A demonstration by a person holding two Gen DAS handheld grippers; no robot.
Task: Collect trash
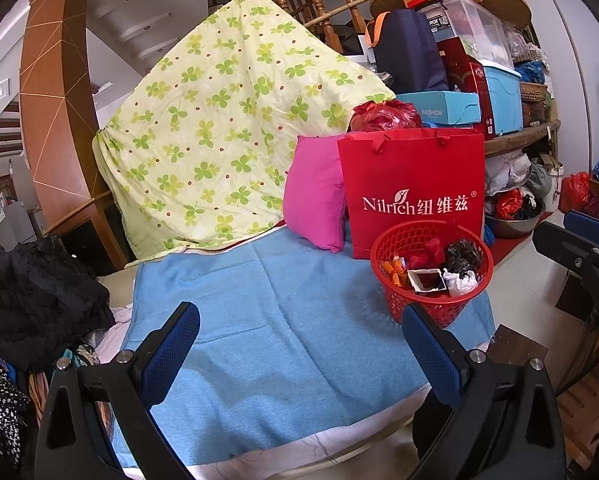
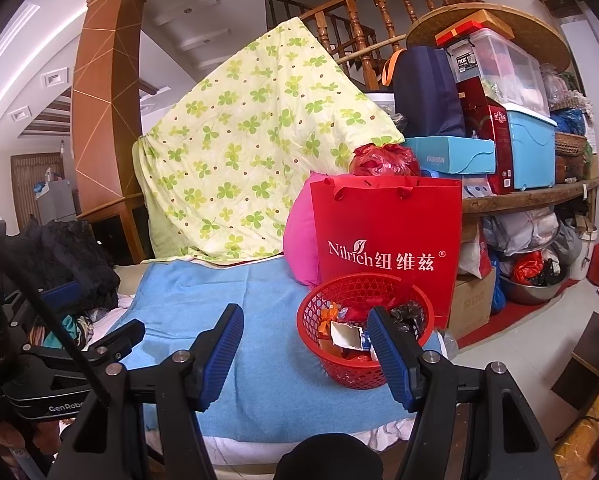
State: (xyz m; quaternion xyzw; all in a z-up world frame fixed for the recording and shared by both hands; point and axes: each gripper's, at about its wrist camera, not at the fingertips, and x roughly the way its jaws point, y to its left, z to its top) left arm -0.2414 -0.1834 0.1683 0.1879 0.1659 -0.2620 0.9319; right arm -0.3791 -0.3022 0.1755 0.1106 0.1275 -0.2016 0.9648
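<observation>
A red plastic basket (image 1: 431,304) stands at the right end of a blue towel (image 1: 283,320). It holds several pieces of trash: crumpled red, black and white wrappers, orange bits and a small white box. It also shows in the right wrist view (image 2: 351,364). My left gripper (image 1: 301,326) is open and empty above the towel, left of the basket. My right gripper (image 2: 305,326) is open and empty, with its right finger in front of the basket. The left gripper also shows in the right wrist view (image 2: 95,320).
A red Nilrich paper bag (image 1: 413,192) and a pink cushion (image 1: 313,192) stand right behind the basket. A clover-print quilt (image 1: 227,120) hangs behind the towel. Black clothes (image 1: 35,300) pile at the left. Boxes and bags crowd the shelves (image 1: 511,144) at the right.
</observation>
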